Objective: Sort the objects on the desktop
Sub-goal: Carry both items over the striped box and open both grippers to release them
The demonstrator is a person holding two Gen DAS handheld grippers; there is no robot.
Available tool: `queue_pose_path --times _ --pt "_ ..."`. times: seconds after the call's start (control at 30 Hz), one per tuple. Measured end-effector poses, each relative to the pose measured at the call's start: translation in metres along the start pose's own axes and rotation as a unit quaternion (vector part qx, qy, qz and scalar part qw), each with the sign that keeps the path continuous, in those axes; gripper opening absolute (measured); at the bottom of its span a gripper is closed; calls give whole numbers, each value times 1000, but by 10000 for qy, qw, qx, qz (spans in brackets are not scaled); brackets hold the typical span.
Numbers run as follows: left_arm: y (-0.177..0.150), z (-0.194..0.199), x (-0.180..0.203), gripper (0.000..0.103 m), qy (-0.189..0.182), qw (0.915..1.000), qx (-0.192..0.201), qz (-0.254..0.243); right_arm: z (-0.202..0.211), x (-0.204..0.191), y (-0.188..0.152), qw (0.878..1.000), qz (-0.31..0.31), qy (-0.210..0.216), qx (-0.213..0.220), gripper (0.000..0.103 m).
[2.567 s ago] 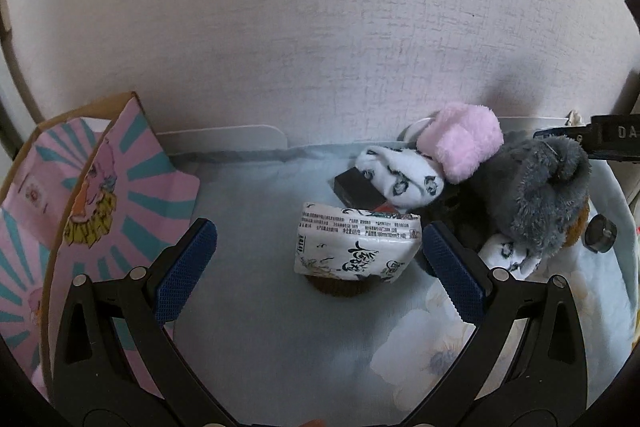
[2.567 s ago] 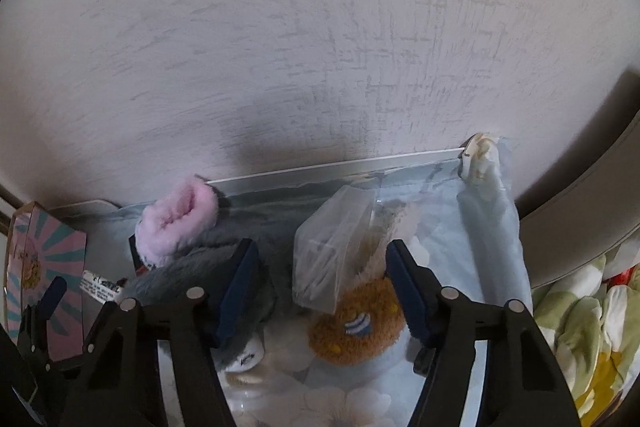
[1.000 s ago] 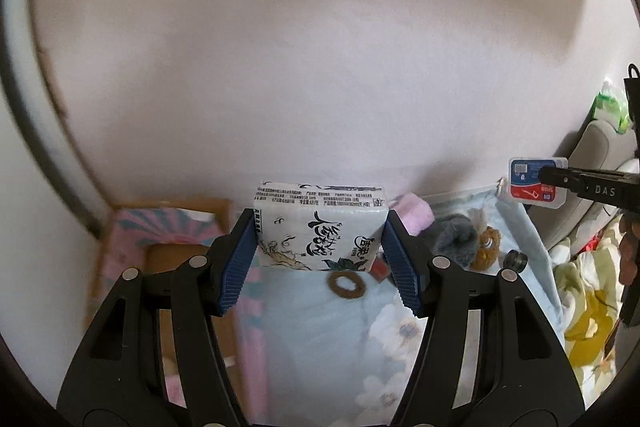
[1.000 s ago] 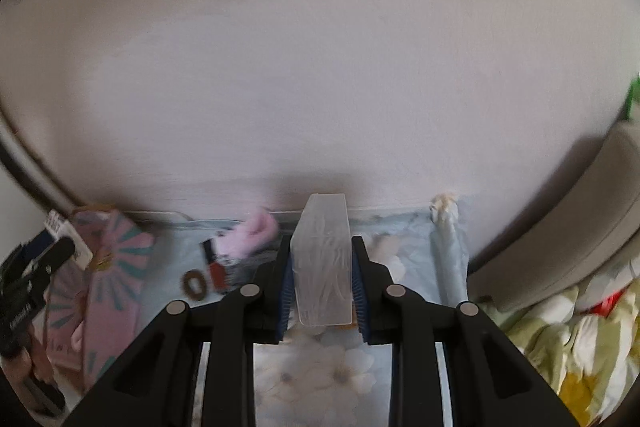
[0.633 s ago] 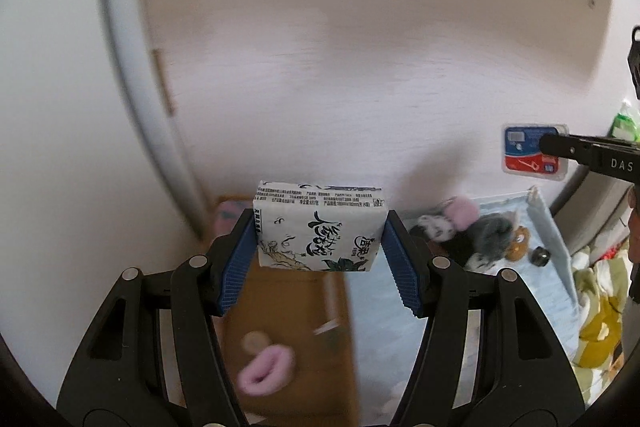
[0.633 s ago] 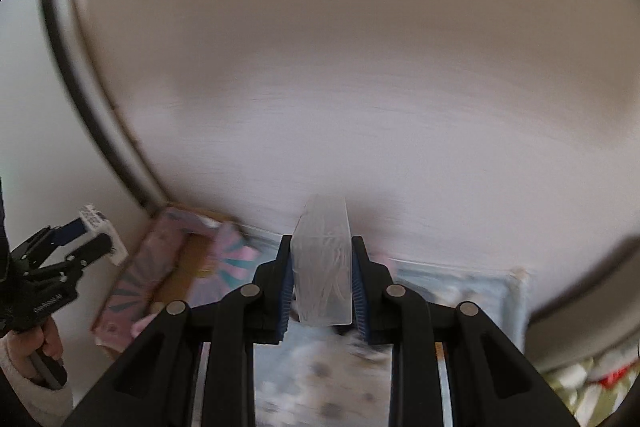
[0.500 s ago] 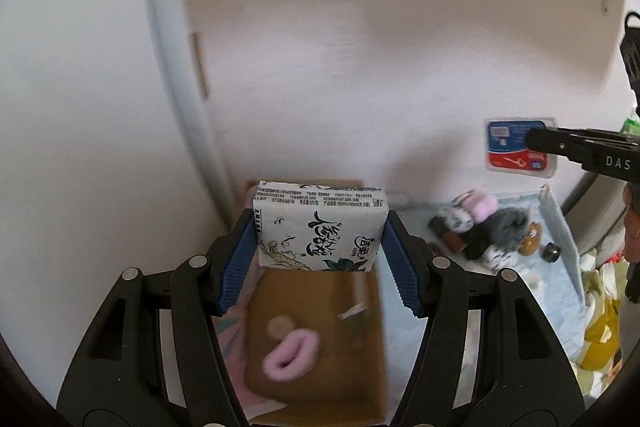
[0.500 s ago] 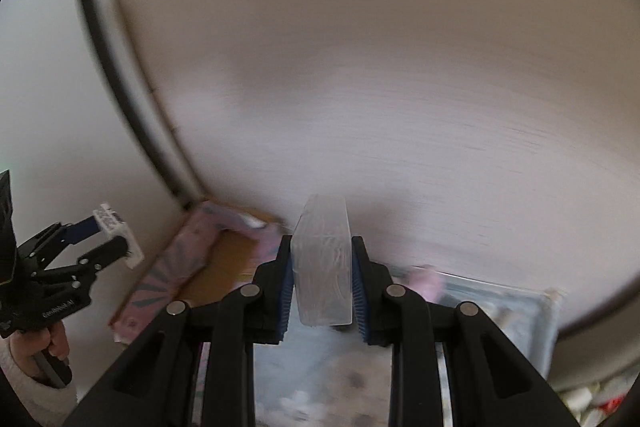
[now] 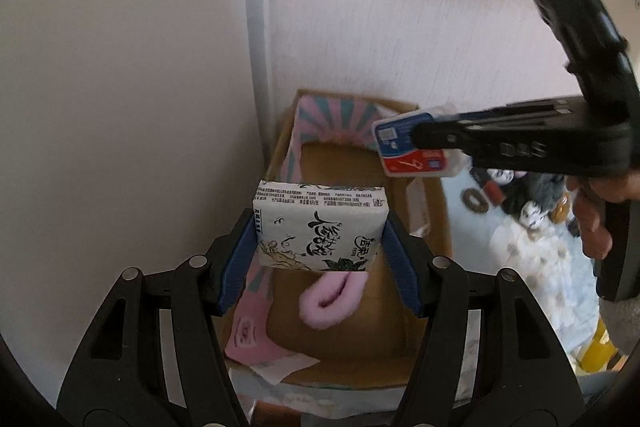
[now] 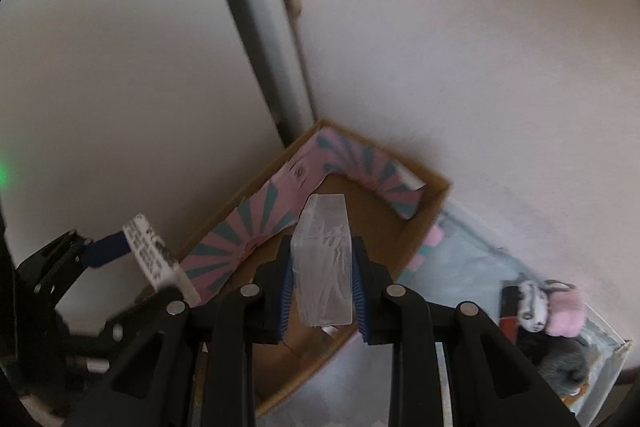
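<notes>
While both grippers hang above the open cardboard box (image 9: 436,211), each carries its own load. The left gripper (image 9: 320,259) has its blue fingers (image 9: 236,267) pressed on the two short ends of a white tissue pack (image 9: 320,223) with black brush lettering, held flat-faced toward the camera over the box's near half. Below the pack, a pink fuzzy item (image 9: 332,301) lies on the brown box floor. The box stands in the corner where the two walls meet, its flaps printed with pink and teal rays (image 10: 248,223). Farther right in the left wrist view, the right gripper (image 9: 404,151) crosses over the box's far right corner, clamping a small clear packet whose blue, red and white label faces the camera; a hand (image 9: 600,211) grips its handle. In the right wrist view that gripper's fingers (image 10: 286,287) stand narrow, shut on the clear plastic packet (image 10: 324,267), which holds thin white sticks and sits edge-on over the box interior. To the right of the box lies a pale blue cloth (image 10: 468,259), and at its far right corner a heap of soft things remains: a pink plush piece (image 10: 564,319), a white patterned piece (image 10: 532,303) and grey fur (image 10: 564,359).
</notes>
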State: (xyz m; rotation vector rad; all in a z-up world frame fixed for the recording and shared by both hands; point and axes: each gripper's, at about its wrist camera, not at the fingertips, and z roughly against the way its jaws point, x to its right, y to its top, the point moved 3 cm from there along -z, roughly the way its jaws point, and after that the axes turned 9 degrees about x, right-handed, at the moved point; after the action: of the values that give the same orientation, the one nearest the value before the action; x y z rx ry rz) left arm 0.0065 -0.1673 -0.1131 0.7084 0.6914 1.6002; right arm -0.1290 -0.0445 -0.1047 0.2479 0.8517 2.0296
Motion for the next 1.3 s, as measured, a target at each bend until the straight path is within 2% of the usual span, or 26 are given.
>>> queue_pose_path --times 0.43,0.47,0.73,0.8,0.83,0.87,0.9,0.93,1.07,1.3 --pt "-7 -23 -19 59 -28 9994 -333 55 -59 -11 3 9991 38 -31 -429 24" --pt "-7 -24 -19 59 -44 9994 -352 45 -56 -9 -5 9990 39 -25 -446 24" --pt "-10 -31 -15 59 -116 9988 -461 -69 -61 -12 -8 9983 12 -17 -577 24" --pt "-12 -36 -13 61 -175 9979 -623 -87 -65 -11 -9 9982 51 -71 -586 25" --pt "-14 -39 -12 68 -181 9970 -754 -74 -67 -12 -9 9982 73 -120 -588 26" --pt "-16 -42 -11 88 -143 9963 -850 -49 -68 -12 -10 9981 89 -118 -607 35" --pt "-17 -44 -12 99 -61 9959 -904 -21 -68 -12 -11 9980 89 -107 -622 61" --pt "-17 -43 -11 103 -34 9964 -848 -14 -67 -12 -11 9980 90 -126 -607 84" --pt "-14 -38 -8 103 -55 9969 -771 -113 -46 -10 -10 9998 48 -160 -71 87" --pt "-4 -28 2 103 -94 9975 -624 -310 -8 2 -9 9991 -128 -327 220 87"
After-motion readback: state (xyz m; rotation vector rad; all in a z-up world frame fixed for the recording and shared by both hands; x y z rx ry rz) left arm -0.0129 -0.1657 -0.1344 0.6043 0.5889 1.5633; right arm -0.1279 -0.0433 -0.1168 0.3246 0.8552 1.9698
